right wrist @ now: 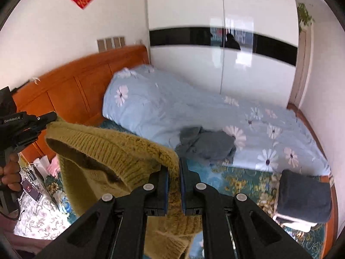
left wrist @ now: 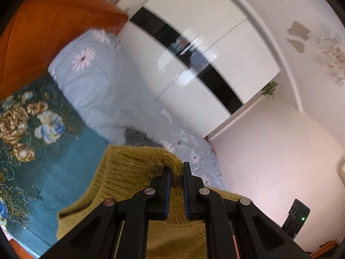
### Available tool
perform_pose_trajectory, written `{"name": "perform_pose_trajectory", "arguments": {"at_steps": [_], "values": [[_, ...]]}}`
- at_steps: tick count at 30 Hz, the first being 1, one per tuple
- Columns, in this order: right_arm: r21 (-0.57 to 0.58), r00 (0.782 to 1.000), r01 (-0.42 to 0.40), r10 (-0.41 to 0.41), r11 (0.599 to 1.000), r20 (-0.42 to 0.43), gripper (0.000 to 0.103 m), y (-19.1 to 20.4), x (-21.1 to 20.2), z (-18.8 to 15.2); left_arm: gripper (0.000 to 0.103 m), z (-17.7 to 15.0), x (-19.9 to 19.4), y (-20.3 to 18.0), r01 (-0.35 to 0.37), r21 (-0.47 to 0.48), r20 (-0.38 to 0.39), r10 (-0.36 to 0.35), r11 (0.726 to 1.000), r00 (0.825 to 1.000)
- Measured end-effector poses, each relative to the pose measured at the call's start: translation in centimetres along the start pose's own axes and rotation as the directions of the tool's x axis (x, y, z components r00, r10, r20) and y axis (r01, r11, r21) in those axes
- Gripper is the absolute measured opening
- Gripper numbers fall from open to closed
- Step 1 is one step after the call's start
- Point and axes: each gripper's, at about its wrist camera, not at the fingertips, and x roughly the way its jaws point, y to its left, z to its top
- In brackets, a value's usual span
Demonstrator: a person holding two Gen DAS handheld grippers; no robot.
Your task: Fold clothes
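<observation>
A mustard-yellow knitted sweater (right wrist: 103, 151) hangs in the air above the bed, stretched by its ribbed edge between both grippers. My right gripper (right wrist: 173, 168) is shut on one end of that edge. My left gripper (left wrist: 176, 170) is shut on the other end of the sweater (left wrist: 120, 179). The left gripper (right wrist: 48, 119) also shows at the left of the right wrist view, gripped by a hand (right wrist: 9, 172). The sweater's body droops below the fingers, and its lower part is hidden by the gripper arms.
Below lies a bed with a teal flowered sheet (left wrist: 54, 157) and a pale blue daisy duvet (right wrist: 172, 108). A crumpled grey garment (right wrist: 204, 142) rests by the duvet. A folded dark garment (right wrist: 304, 196) sits at right. An orange headboard (right wrist: 71, 88) and a white wardrobe (right wrist: 237, 64) stand behind.
</observation>
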Motion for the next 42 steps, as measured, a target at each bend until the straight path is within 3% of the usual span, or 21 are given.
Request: {"name": "perform_pose_trajectory", "arguments": {"at_steps": [3, 6, 11, 15, 20, 25, 28, 32, 34, 37, 38, 40, 42], "values": [[0.044, 0.991, 0.002, 0.004, 0.999, -0.132, 0.009, -1.3, 5.6, -1.3, 0.01, -0.3, 5.0, 4.1, -0.07, -0.066, -0.115, 0.062, 0.995, 0.991], [0.119, 0.966, 0.014, 0.017, 0.993, -0.258, 0.009, -2.4, 11.4, -3.1, 0.01, -0.9, 10.1, 8.9, -0.149, -0.148, -0.24, 0.11, 0.978, 0.964], [0.201, 0.896, 0.073, 0.024, 0.977, -0.442, 0.009, -3.3, 20.5, -5.6, 0.01, -2.1, 17.5, 15.1, -0.272, -0.199, -0.404, 0.174, 0.941, 0.898], [0.245, 0.842, 0.135, 0.019, 0.96, -0.539, 0.009, -4.5, 26.6, -6.8, 0.01, -3.2, 22.4, 18.7, -0.317, -0.233, -0.474, 0.177, 0.919, 0.862], [0.273, 0.789, 0.196, 0.014, 0.942, -0.615, 0.009, -6.5, 33.4, -6.8, 0.01, -2.9, 28.8, 22.5, -0.349, -0.24, -0.539, 0.175, 0.906, 0.824], [0.231, 0.732, 0.234, -0.015, 0.944, -0.681, 0.009, -7.8, 39.4, -6.6, 0.01, -2.2, 35.0, 25.2, -0.399, -0.24, -0.599, 0.188, 0.885, 0.779], [0.207, 0.702, 0.251, -0.031, 0.946, -0.712, 0.009, -8.7, 42.2, -6.6, 0.011, -1.6, 38.6, 26.6, -0.443, -0.258, -0.634, 0.196, 0.858, 0.748], [0.175, 0.663, 0.264, -0.047, 0.949, -0.747, 0.009, -9.7, 45.6, -6.9, 0.011, -1.1, 42.4, 27.9, -0.463, -0.236, -0.66, 0.209, 0.854, 0.721], [0.161, 0.646, 0.272, -0.055, 0.949, -0.762, 0.01, -11.0, 46.9, -7.5, 0.011, -1.0, 44.0, 28.4, -0.473, -0.224, -0.675, 0.214, 0.852, 0.706], [0.135, 0.626, 0.295, -0.085, 0.946, -0.775, 0.011, -12.0, 48.4, -8.0, 0.015, -1.4, 45.8, 29.3, -0.498, -0.184, -0.705, 0.239, 0.847, 0.668], [0.128, 0.624, 0.302, -0.095, 0.945, -0.775, 0.017, -12.1, 48.7, -8.1, 0.015, -1.6, 46.2, 29.6, -0.501, -0.185, -0.711, 0.236, 0.846, 0.662], [0.116, 0.628, 0.314, -0.114, 0.942, -0.77, 0.024, -12.3, 48.8, -8.1, 0.024, -1.7, 46.4, 29.9, -0.498, -0.205, -0.719, 0.216, 0.842, 0.661], [0.104, 0.639, 0.319, -0.133, 0.942, -0.758, 0.04, -12.5, 48.4, -8.0, 0.049, -1.3, 46.1, 30.1, -0.496, -0.237, -0.708, 0.201, 0.835, 0.677]]}}
